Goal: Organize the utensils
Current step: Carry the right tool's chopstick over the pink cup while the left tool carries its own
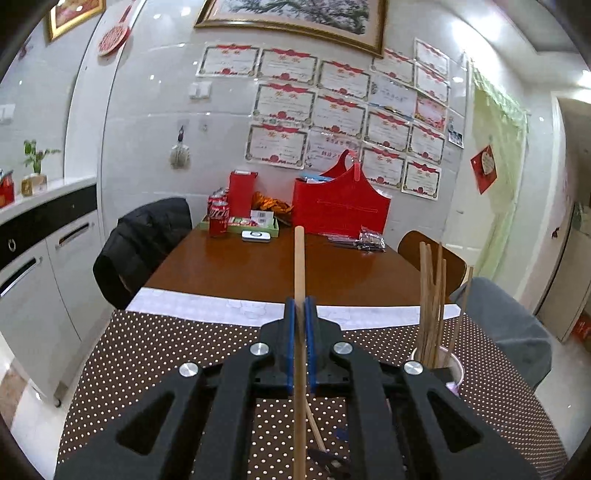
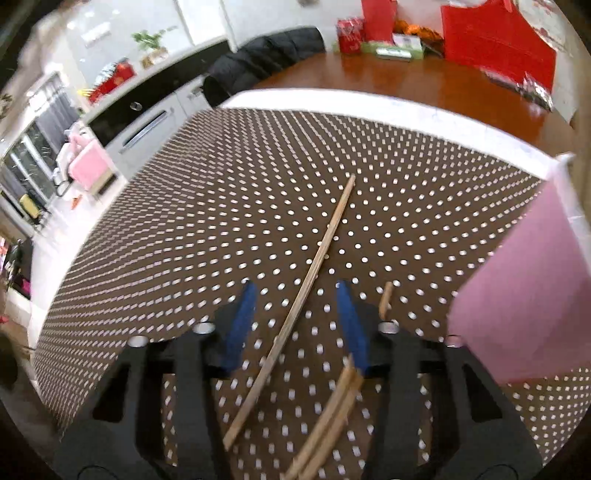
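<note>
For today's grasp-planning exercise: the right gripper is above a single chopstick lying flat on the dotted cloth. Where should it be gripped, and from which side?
Grip the single chopstick near mid-length, coming straight down from above. It lies flat on the dotted cloth and runs lengthwise between the open jaws of the right gripper, so they would likely close across its thin width. Two more chopsticks lie close at its near end, so stay clear of there.

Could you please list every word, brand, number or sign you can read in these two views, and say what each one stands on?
"Coca-Cola": white script on the front red can, legible in the left wrist view only.
Certificates on the wall: red headings and body text too small to read.
Barcode label on the small box in the green tray: unreadable.
Red hanging card: unreadable.
Right wrist view: cans and boxes too blurred to read.
</note>
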`<action>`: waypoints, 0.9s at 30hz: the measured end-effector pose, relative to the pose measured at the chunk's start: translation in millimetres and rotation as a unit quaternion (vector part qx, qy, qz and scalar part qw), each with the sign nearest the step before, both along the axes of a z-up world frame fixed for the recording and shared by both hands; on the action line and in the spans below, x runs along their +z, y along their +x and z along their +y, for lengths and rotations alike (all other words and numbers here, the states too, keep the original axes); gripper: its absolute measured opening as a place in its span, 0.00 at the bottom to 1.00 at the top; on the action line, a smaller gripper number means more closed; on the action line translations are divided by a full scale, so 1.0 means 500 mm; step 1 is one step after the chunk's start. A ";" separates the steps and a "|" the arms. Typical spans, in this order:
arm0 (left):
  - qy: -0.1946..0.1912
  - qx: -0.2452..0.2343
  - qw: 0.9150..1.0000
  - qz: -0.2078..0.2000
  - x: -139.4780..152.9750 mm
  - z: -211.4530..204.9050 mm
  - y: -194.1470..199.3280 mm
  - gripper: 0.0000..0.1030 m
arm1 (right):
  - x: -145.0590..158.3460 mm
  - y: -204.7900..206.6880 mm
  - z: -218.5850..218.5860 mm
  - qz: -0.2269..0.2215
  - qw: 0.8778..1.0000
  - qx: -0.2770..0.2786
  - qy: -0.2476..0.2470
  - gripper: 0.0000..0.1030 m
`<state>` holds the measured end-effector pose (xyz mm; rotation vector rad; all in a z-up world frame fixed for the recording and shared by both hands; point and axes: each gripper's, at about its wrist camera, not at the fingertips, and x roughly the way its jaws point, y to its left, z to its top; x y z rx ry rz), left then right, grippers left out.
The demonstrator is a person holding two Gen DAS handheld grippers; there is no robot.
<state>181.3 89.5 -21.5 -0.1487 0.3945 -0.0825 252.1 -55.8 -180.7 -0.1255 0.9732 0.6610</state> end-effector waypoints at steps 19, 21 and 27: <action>-0.014 -0.011 1.000 -0.006 -0.004 -0.009 -0.002 0.05 | 0.112 -0.072 -0.106 -0.067 0.987 0.014 0.148 0.05; -0.020 -0.017 1.000 -0.017 0.004 -0.016 -0.011 0.05 | 0.144 -0.077 -0.129 -0.078 0.980 0.009 0.182 0.05; -0.032 -0.047 0.997 -0.060 0.028 -0.067 -0.037 0.05 | 0.233 -0.094 -0.212 -0.116 0.960 -0.010 0.253 0.05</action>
